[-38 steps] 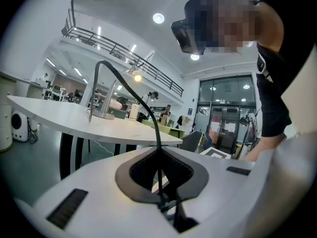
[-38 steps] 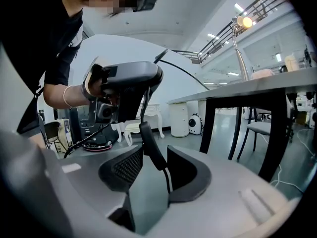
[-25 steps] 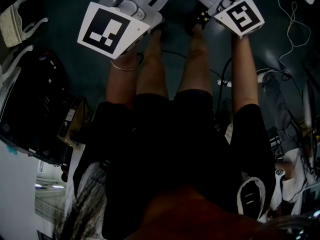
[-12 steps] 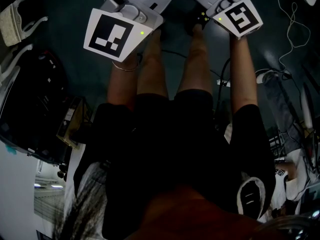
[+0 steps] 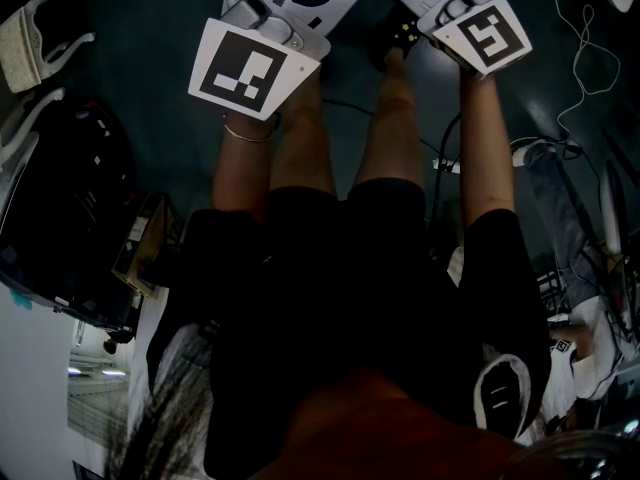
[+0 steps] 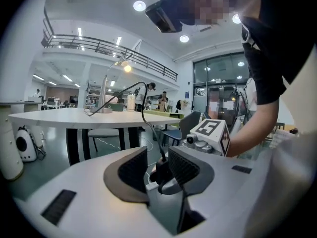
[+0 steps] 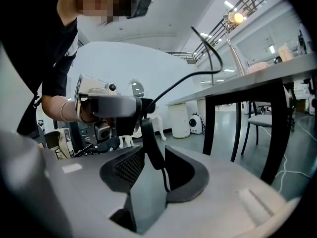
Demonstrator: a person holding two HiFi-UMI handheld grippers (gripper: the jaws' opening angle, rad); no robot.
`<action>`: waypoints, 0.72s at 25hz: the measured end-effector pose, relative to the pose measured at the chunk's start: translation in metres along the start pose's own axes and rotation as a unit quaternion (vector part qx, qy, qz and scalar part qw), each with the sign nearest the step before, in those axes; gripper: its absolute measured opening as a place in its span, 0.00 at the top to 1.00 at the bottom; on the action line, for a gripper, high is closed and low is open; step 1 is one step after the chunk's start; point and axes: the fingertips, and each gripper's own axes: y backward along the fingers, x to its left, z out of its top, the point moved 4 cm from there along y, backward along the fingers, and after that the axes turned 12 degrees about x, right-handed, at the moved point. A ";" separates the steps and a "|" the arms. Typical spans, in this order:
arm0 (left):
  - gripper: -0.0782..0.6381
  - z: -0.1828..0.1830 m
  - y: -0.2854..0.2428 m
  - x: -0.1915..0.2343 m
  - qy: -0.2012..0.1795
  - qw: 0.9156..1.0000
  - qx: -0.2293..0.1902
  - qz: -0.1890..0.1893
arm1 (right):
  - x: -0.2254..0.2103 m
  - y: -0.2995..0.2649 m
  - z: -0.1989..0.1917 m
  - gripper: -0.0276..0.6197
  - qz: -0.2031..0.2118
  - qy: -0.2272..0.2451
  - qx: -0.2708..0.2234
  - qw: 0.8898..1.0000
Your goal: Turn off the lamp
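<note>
The desk (image 6: 74,118) stands well ahead of and above the left hand-held gripper (image 6: 157,157). On it the lamp (image 6: 127,68) is lit, so the task is judged not done. Its black cord (image 6: 143,115) is led down between both pairs of jaws. The left jaws have just been opening and stand wide around the cord. The jaws of the right hand-held gripper (image 7: 154,155) have just been closing slightly but are apart, with no clamping seen.
</note>
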 end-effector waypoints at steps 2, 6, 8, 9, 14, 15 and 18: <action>0.73 -0.006 -0.004 -0.004 0.006 1.000 0.008 -0.007 | 0.000 0.000 0.000 0.77 0.000 0.000 0.000 1.000; 0.73 -0.011 -0.008 -0.006 0.014 1.000 0.012 -0.014 | 0.001 0.000 0.000 0.77 -0.002 0.003 0.002 1.000; 0.73 -0.011 -0.010 -0.008 0.011 1.000 0.012 -0.020 | 0.001 0.001 -0.001 0.78 -0.004 0.005 0.004 1.000; 0.73 -0.011 -0.011 -0.009 0.011 1.000 0.012 -0.022 | 0.001 0.001 -0.001 0.83 -0.006 0.009 0.006 1.000; 0.73 -0.010 -0.016 -0.013 0.016 0.999 0.011 -0.029 | 0.005 0.001 -0.003 0.85 -0.006 0.030 0.019 0.999; 0.73 -0.010 -0.017 -0.014 0.016 0.999 0.011 -0.031 | 0.005 0.001 -0.003 0.85 -0.006 0.028 0.019 0.999; 0.73 -0.010 -0.020 -0.015 0.015 0.999 0.014 -0.035 | 0.004 0.002 -0.003 0.85 -0.007 0.027 0.018 0.999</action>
